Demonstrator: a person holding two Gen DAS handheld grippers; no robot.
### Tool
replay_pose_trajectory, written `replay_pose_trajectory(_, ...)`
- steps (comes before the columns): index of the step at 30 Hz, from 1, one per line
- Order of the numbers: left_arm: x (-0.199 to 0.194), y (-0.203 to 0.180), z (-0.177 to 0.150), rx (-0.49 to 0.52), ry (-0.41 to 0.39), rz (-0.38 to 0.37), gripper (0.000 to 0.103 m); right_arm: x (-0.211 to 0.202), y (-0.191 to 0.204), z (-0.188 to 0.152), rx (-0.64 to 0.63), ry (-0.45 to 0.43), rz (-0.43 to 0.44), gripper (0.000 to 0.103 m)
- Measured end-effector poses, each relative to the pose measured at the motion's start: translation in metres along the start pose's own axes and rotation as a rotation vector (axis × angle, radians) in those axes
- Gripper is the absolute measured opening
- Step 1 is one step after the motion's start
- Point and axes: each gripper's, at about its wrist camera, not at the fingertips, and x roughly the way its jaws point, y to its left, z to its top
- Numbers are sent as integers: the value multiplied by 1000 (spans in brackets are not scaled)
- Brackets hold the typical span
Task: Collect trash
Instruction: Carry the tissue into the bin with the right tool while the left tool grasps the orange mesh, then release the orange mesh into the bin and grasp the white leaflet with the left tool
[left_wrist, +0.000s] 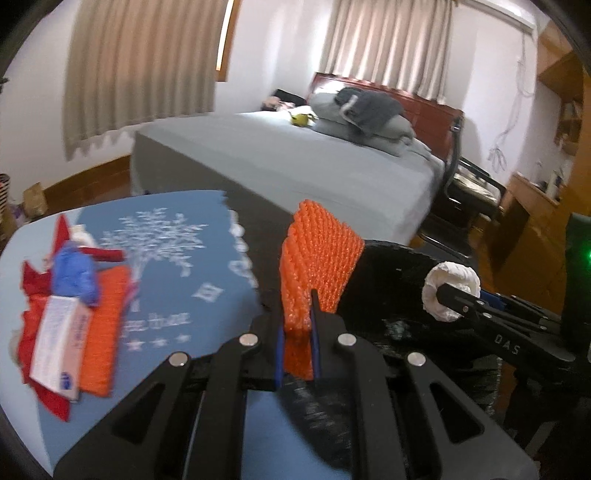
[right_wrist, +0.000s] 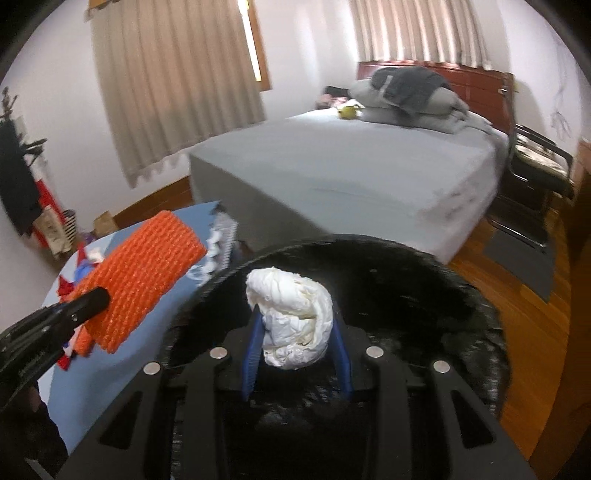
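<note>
Left gripper (left_wrist: 297, 332) pinches an orange mesh sleeve (left_wrist: 314, 258) by its lower end; its long axis rises from the jaws, tilted slightly right, above the seam between the blue cloth (left_wrist: 177, 295) and the black bin (right_wrist: 424, 295). Right gripper (right_wrist: 295, 350) clamps a crumpled white paper wad (right_wrist: 291, 317), standing taller than wide, over the bin's mouth. More scraps (left_wrist: 66, 314) lie heaped on the cloth, left. A grey bed (right_wrist: 351, 177) stands behind.

Home bedroom: bed (right_wrist: 351, 173); curtains (right_wrist: 173, 85)
</note>
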Motion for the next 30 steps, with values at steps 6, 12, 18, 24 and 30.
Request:
replay_pose_trajectory(6,24,-31,-1,38,35,-75,16,-7,-24,1,35,-12,-59,41)
replay_pose_trajectory(12,17,-24,-2,37,23,-52,54,-11,-34,2,59,-37,-101,73)
replay_pose_trajectory(18,-6,15,-4,8,-27,97,66,-9,-9,6,43,-58,-71,97)
replay_pose_trajectory(24,-41,72,-5,-45,-79,282,68,3,37,11,-11,-52,30,97)
replay_pose_trajectory(30,-64,128,-15,-116,-80,427,68,14,95,11,-95,-52,138,97)
